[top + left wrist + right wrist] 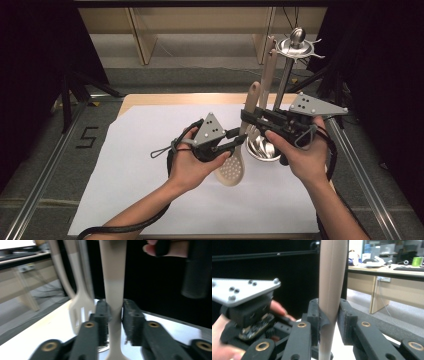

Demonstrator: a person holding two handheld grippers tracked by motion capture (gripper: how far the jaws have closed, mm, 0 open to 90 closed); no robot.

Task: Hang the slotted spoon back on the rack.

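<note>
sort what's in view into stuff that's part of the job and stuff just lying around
Part of the job:
- slotted spoon, its handle between the jaws of both the left gripper and the right gripper
- utensil stand with its steel base
- beige fork hanging at the stand

Just lying about:
- white sheet covering the table
- desks behind

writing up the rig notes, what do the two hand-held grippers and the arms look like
Both are black. The left hand-held gripper and right hand-held gripper each carry a grey three-cornered plate studded with small screws, and their jaws show brass-coloured pivot rings and ribbed pads. A black cable trails from each. The forearms are bare, with no sleeves showing.
</note>
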